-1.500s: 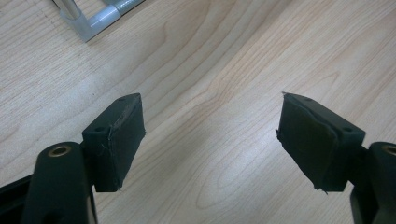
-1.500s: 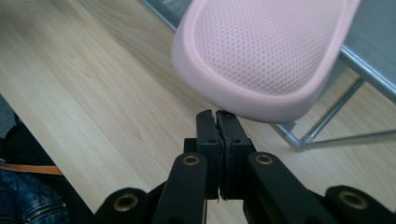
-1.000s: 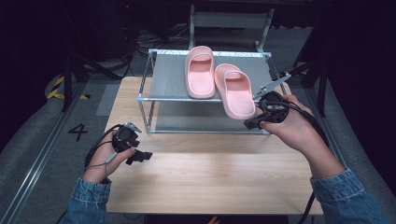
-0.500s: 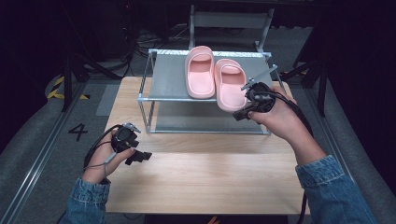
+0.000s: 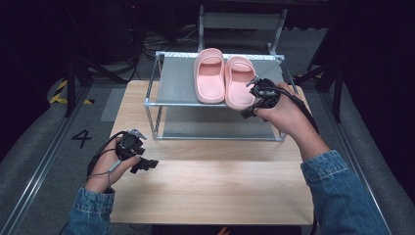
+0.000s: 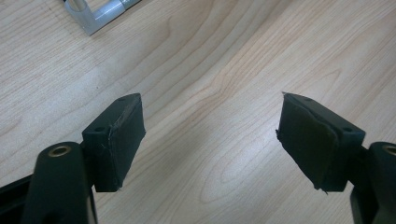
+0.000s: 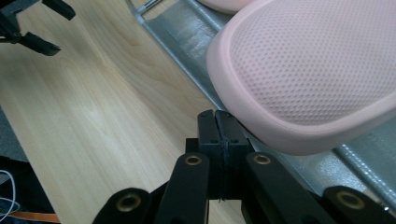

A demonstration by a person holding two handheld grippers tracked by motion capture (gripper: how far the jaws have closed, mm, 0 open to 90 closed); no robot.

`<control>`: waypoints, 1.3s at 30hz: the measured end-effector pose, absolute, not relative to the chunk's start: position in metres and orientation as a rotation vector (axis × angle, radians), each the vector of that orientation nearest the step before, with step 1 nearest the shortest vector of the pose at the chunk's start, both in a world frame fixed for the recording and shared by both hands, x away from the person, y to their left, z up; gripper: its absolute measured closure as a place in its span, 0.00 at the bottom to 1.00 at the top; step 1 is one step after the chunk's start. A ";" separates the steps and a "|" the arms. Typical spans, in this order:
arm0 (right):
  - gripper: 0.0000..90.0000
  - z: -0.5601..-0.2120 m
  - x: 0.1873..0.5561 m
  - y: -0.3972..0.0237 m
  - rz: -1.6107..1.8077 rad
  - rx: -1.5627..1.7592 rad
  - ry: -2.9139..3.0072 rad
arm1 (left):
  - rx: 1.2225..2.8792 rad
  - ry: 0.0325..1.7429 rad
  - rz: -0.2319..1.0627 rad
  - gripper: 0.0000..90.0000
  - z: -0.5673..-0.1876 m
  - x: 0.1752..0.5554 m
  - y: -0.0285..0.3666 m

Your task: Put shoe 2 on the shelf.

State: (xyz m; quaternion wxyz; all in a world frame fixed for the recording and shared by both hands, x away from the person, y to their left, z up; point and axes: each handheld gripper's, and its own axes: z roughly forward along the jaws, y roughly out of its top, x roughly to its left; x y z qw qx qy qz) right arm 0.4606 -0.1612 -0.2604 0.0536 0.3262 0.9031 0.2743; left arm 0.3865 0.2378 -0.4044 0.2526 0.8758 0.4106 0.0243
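Right slipper (image 5: 238, 87): lay on the rack's (image 5: 182, 78) top shelf, touching its mate (image 5: 209, 77) at 9 o'clock.
Right gripper (image 5: 248, 111): your jaws were clenched empty at the heel, 5 o'clock.
Left gripper (image 5: 145, 163): your jaws gaped over the table (image 5: 210, 191), far off at 7 o'clock.

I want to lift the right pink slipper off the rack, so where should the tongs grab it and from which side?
Probably the heel rim of the right slipper, coming from the person's side of the rack. The heel overhangs the rack's front edge, so its thick rim is exposed, and the slipper lies flat with its sole down.
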 end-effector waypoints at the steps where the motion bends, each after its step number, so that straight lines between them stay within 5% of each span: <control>1: 1.00 -0.261 0.463 -0.161 0.827 0.995 2.744 | 2.382 1.119 0.065 0.26 -0.404 0.386 0.238; 20: 0.98 -0.271 0.494 -0.158 0.770 1.091 2.714 | 2.386 1.121 0.057 0.26 -0.406 0.387 0.239; 39: 0.87 -0.256 0.465 -0.181 0.925 1.046 2.640 | 2.389 1.126 0.062 0.26 -0.407 0.386 0.239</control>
